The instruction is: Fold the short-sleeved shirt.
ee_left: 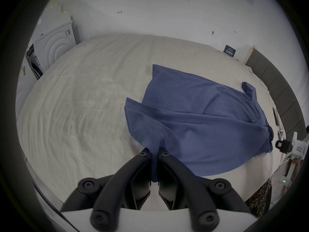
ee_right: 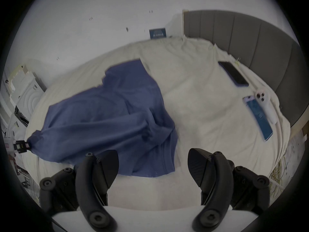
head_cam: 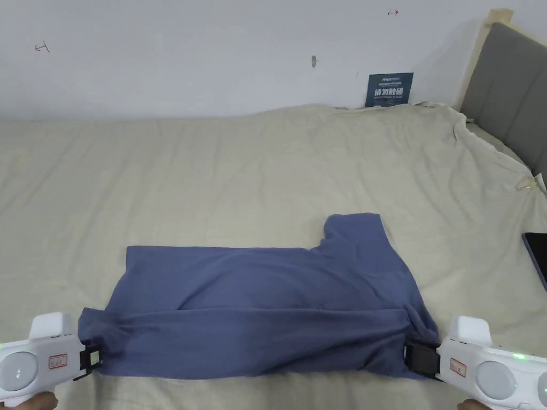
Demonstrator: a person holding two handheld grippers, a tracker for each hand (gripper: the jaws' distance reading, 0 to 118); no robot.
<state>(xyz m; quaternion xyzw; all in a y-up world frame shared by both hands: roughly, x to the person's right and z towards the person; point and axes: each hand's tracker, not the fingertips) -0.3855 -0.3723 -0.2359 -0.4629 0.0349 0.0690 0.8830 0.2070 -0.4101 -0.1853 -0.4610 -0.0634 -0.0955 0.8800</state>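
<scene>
Cream bed sheet [head_cam: 213, 171] carries the blue shirt [head_cam: 267, 299], long axis running left to right between my hands. My left gripper [ee_left: 154, 153] pinches its hem; my right gripper [ee_right: 153, 163] gapes empty just beside the near right corner.

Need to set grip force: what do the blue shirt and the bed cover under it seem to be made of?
Shirt: looks like a soft, thin knit, perhaps cotton jersey; matte, it drapes in loose folds and shows a stitched hem beside the left gripper. Bed cover: looks like a woven cotton or linen sheet, matte beige, with fine creases all over. Neither fibre can be confirmed by sight.
</scene>
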